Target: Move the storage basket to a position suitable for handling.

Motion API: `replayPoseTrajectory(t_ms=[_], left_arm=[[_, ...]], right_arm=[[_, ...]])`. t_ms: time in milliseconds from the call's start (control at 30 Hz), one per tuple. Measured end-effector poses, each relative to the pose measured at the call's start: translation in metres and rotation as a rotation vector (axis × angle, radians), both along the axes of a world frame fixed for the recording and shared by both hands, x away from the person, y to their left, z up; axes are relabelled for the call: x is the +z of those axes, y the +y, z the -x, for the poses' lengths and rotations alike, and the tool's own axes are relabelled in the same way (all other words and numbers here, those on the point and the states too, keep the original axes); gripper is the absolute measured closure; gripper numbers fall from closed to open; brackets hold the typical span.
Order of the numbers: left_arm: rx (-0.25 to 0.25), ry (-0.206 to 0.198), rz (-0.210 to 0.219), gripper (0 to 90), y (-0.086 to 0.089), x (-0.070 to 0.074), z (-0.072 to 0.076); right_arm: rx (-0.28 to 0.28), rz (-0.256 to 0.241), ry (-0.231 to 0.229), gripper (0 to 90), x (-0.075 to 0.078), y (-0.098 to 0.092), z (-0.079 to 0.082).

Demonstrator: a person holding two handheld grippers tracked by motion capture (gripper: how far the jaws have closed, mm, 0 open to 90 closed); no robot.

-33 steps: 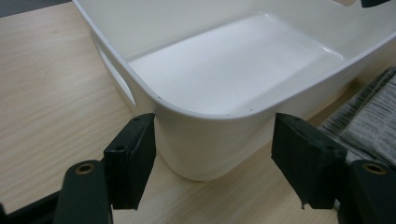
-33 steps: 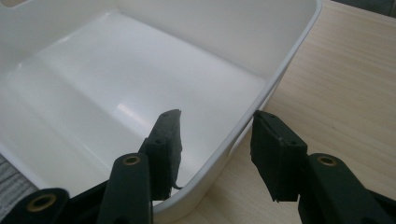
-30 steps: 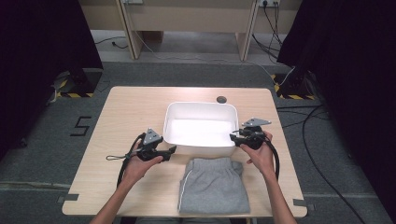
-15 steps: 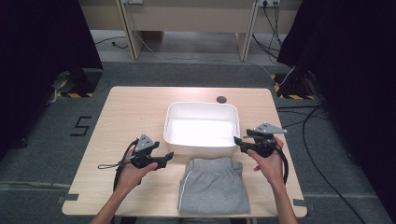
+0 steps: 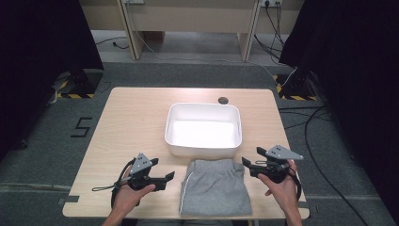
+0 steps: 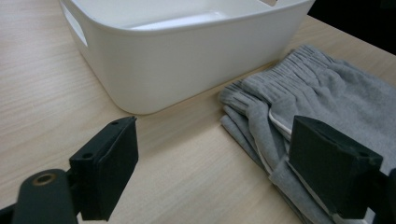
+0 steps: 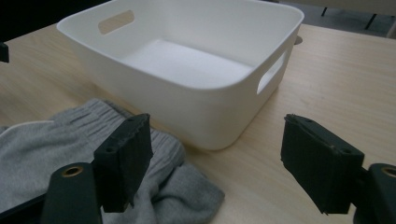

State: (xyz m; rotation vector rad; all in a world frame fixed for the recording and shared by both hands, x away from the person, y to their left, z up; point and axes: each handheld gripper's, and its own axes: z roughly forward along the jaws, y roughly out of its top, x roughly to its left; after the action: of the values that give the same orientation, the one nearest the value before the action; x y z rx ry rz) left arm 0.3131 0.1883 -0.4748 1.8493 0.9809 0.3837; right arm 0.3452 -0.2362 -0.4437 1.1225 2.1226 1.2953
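A white rectangular plastic tub (image 5: 203, 130) with cut-out handles sits empty in the middle of the pale wooden surface (image 5: 131, 117). Just in front of it, at the near edge, lies a folded pair of grey sweatpants with a ribbed waistband (image 5: 214, 187), the waistband close to the tub wall. The left gripper (image 5: 167, 179) is held just left of the garment, the right gripper (image 5: 248, 161) just right of it. Both are released, jaws wide apart, holding nothing.

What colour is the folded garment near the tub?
Grey garment with a thin white stripe; left gripper view.
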Motion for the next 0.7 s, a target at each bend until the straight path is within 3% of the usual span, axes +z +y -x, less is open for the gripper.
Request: replayPoseTrajectory(t_ms=[167,333,700], left_arm=[[-0.022,-0.002,-0.017,15.0,-0.005,-0.006,0.015],[-0.034,0.019,-0.001,14.8,-0.009,-0.014,0.025],[-0.095,0.05,0.002,14.7,-0.028,-0.024,0.04]], right_arm=[[0.016,0.003,0.011,21.9,-0.011,0.0,0.006],[0.044,0.004,0.025,20.4,-0.017,0.007,0.009],[0.095,0.014,0.06,17.1,-0.028,0.022,0.009]])
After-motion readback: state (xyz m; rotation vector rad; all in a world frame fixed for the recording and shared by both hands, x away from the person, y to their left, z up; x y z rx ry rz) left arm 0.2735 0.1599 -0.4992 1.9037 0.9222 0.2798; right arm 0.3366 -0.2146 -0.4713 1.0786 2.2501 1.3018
